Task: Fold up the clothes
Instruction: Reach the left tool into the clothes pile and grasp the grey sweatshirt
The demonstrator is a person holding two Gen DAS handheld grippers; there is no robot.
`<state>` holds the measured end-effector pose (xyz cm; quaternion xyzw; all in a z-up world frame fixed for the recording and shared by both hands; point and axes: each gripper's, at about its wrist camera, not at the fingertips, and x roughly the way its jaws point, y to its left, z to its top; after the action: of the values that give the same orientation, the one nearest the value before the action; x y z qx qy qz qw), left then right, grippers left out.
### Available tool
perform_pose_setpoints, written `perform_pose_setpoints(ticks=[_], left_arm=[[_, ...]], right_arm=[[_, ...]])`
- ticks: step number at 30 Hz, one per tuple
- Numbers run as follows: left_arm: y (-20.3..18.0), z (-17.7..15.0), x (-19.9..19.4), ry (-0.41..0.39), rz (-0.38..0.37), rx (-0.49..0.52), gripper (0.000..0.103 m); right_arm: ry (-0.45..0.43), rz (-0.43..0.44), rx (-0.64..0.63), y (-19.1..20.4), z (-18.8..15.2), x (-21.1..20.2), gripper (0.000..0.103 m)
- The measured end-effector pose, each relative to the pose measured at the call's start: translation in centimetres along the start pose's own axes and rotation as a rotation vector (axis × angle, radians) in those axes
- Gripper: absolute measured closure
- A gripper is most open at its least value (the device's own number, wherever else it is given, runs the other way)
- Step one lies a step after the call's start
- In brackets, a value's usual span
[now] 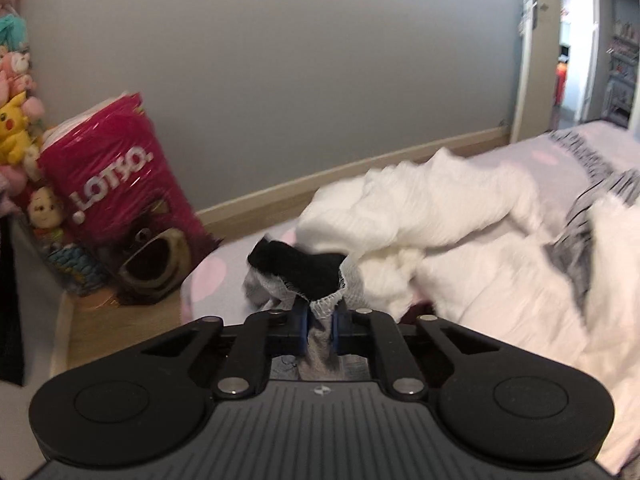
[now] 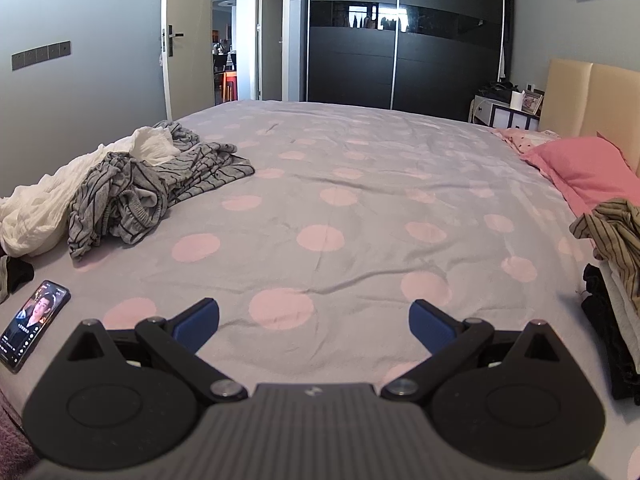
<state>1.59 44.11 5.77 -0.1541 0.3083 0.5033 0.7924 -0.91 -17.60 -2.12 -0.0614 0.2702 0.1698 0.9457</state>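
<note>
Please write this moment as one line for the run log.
left claw: shut on grey-black garment | right claw: open, empty, over bed sheet | folding: not begun

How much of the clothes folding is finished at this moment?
Done: a stack of clothes sits at the bed's right edge. In hand: the left gripper is shut on a grey-and-black garment; the right gripper is open and empty. Left: the white garment and grey striped clothes, still crumpled.

The bedsheet (image 2: 360,168) is grey with pale pink dots. A white garment (image 1: 432,204) lies beside grey black-striped clothes (image 2: 132,196). The pillow (image 2: 584,172) is pink.
</note>
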Motion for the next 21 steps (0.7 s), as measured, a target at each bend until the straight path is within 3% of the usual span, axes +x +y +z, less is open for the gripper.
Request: perform_pose_setpoints(ticks=[6,9,17,21], left_arm=[[-0.4,4.0,-4.7,-0.083,-0.188,-0.042,0.096],[-1.7,6.3,-7.4,-0.144,-0.26,-0.016,0.097],[-8.3,13.9,-17.7,-0.359,-0.504,0.086,0.097],[-11.9,16.2,-24.1,-0.474,-0.641,0.136,0.097]], right_arm=[[-0.01,0.01,-0.005,0.1,0.0,-0.3,0.001],[-0.02,0.012,-0.012,0.2,0.0,-0.6,0.001],[-0.046,0.01,-0.013,0.3,0.1,-1.3,0.001],[-0.06,0.003,-0.022,0.3,0.2,-1.6,0.001]])
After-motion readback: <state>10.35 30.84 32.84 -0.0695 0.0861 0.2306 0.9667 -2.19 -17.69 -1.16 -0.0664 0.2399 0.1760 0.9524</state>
